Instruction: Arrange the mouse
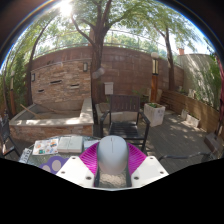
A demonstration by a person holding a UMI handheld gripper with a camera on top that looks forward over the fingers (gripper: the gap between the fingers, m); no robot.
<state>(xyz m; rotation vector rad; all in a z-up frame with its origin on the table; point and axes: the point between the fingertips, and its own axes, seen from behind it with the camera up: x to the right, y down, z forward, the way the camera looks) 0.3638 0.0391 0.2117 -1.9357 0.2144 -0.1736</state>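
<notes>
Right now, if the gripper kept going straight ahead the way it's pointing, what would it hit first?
The gripper holds a grey mouse between its fingers. Straight beyond it stands a dark patio chair, probably the first obstacle, though depth is hard to judge.

Bright overhead sun glare, dappled shade, fisheye-curved edges.

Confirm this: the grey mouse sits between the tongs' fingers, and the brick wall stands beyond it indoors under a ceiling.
Not quite. The gripper view shows the grey mouse between the fingers of the tongs, and the brick wall beyond it, but outdoors: trees and open sky stand above, no ceiling.
</notes>
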